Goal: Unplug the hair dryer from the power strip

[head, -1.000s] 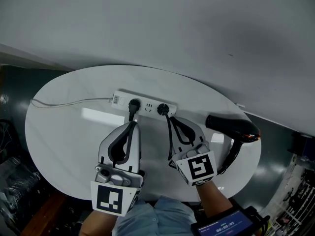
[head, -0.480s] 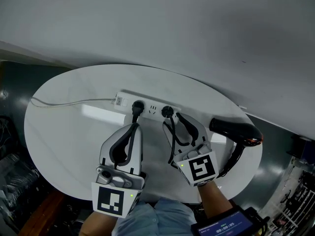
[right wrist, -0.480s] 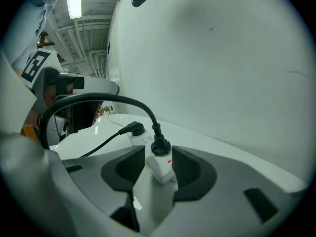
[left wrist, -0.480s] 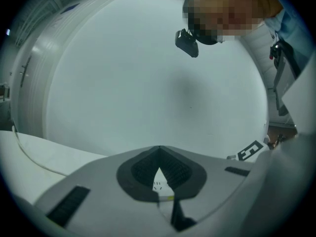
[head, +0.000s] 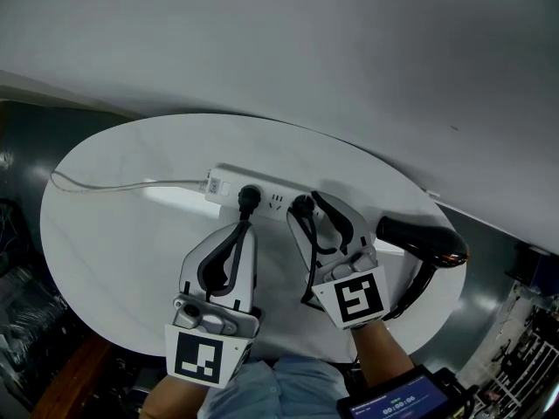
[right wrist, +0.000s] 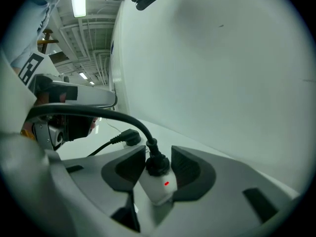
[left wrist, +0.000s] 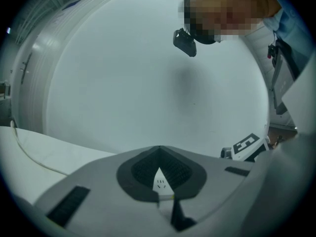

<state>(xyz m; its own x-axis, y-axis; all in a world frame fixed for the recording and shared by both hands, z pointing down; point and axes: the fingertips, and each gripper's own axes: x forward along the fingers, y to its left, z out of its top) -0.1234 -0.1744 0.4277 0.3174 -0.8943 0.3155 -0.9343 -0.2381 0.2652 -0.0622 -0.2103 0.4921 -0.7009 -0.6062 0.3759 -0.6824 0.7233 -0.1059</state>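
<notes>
White oval table (head: pixel 105 234) | glossy black hair dryer (head: pixel 424 238) lies crosswise | right gripper (head: pixel 306 209) jaws just opened, round plug (right wrist: pixel 158 166) between | left gripper (head: pixel 242 227) clenched

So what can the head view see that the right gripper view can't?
Only the head view shows the hair dryer, lying at the right edge of the table, and the table's whole oval shape. Only the right gripper view shows the little red light on the strip's end, plus the ceiling lights. Both show the power strip with a left plug and a right plug in it.
</notes>
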